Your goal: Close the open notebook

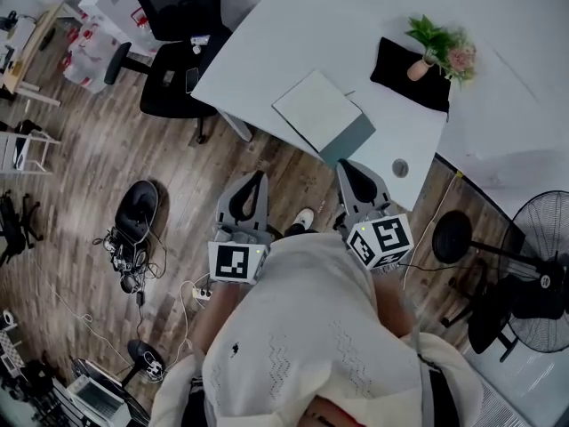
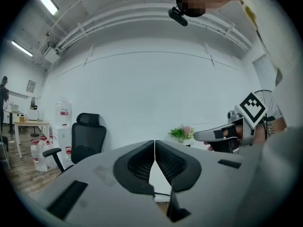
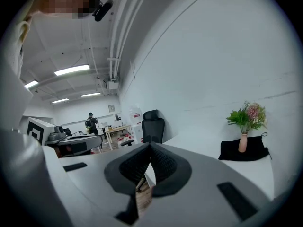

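Observation:
The notebook (image 1: pixel 316 109) lies on the white table (image 1: pixel 267 43) close to its near edge, showing a pale face and a teal side toward me. Both grippers are held low in front of my body, short of the table edge and apart from the notebook. The left gripper (image 1: pixel 259 179) has its jaws closed tip to tip with nothing between them (image 2: pixel 155 143). The right gripper (image 1: pixel 346 167) is likewise shut and empty (image 3: pixel 150 146), just below the notebook's near corner. Neither gripper view shows the notebook clearly.
A pink vase with a plant (image 1: pixel 437 48) stands on a black cloth (image 1: pixel 400 78) at the table's right. A black office chair (image 1: pixel 173 34) sits at the left end. A standing fan (image 1: pixel 533 278) is at right, and cables and gear (image 1: pixel 133 238) lie on the wooden floor.

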Demonstrator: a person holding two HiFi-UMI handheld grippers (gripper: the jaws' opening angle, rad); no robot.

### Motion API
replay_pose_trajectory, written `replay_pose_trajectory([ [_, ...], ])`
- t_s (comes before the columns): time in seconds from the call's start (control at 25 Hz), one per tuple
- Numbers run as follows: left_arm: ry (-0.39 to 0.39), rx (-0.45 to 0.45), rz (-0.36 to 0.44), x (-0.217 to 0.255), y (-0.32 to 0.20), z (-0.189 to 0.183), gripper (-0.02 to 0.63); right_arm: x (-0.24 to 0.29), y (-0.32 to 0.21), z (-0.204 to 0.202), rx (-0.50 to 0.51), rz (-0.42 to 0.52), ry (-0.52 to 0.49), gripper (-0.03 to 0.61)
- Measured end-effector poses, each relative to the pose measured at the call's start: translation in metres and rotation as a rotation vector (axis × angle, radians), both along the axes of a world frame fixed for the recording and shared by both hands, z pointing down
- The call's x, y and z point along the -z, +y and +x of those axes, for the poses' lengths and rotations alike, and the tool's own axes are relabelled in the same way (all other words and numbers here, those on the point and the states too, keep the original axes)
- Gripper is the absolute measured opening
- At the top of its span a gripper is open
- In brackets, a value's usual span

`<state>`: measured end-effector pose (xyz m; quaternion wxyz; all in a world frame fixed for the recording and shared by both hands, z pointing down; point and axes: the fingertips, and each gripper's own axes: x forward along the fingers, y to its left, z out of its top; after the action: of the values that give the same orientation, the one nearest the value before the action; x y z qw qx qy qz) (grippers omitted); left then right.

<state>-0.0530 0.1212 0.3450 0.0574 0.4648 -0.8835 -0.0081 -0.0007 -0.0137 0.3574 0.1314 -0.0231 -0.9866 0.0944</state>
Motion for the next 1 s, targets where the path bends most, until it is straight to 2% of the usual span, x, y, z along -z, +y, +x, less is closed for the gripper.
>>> replay_pose_trajectory([
  [0.16, -0.023, -0.037, -0.024, -0.004, -0.015, -0.005, 0.015, 0.003, -0.01, 0.0, -0.023, -0.01, -0.004, 0.002],
  [0.32, 0.006, -0.103, -0.005, -0.001, -0.041, -0.007, 0.015, 0.0, -0.025, 0.007, -0.085, -0.012, 0.003, 0.002],
  [0.64, -0.017, -0.303, -0.014, -0.006, -0.093, -0.016, 0.015, -0.008, -0.073, 0.029, -0.312, -0.003, 0.025, 0.002],
  [1.0, 0.006, -0.546, -0.011, -0.007, -0.152, -0.053, 0.015, -0.004, -0.105, 0.022, -0.573, -0.012, 0.038, 0.002],
])
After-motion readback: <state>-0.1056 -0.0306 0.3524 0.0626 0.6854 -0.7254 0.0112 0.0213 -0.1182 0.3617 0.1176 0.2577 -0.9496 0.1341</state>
